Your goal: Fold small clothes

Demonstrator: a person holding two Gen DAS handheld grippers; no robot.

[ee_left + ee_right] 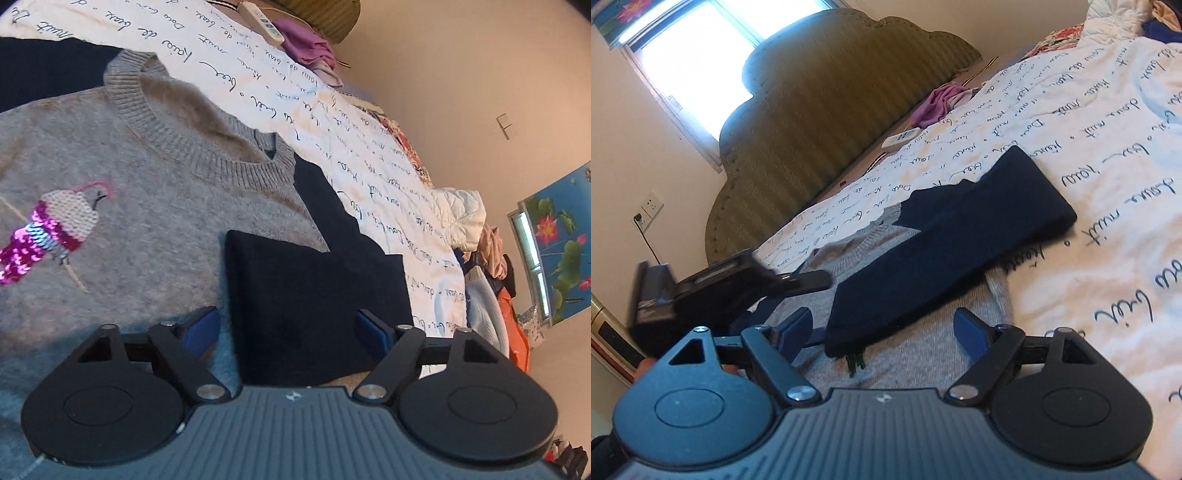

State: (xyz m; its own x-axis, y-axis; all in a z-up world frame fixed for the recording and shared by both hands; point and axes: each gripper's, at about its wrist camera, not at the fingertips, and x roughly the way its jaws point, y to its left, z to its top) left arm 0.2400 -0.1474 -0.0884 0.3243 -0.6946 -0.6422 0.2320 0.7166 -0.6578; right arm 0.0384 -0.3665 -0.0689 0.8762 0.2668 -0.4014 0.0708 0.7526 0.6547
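Grey knit sweater [155,206] lies flat, front up, on the white script-print duvet [354,155], crew neck toward the headboard [827,122], sequin bird [51,236] on the chest. Navy sleeve [314,306] is folded across the body; in the right wrist view it runs as a dark band [953,243] diagonally over the grey, cuff end nearest the camera. Left gripper [288,332]: jaws spread, sleeve end lies between the blue pads but they don't pinch it. Right gripper [886,332]: jaws wide, nothing held, hovering just short of the sleeve cuff. The left tool shows at the left of that view. Handling guess: soft, light, limp wool, no stiffness, will sag and drag on the duvet; sequins may snag. Best hold is a ribbed edge (hem, cuff, collar), pinching both layers, not mid-panel.
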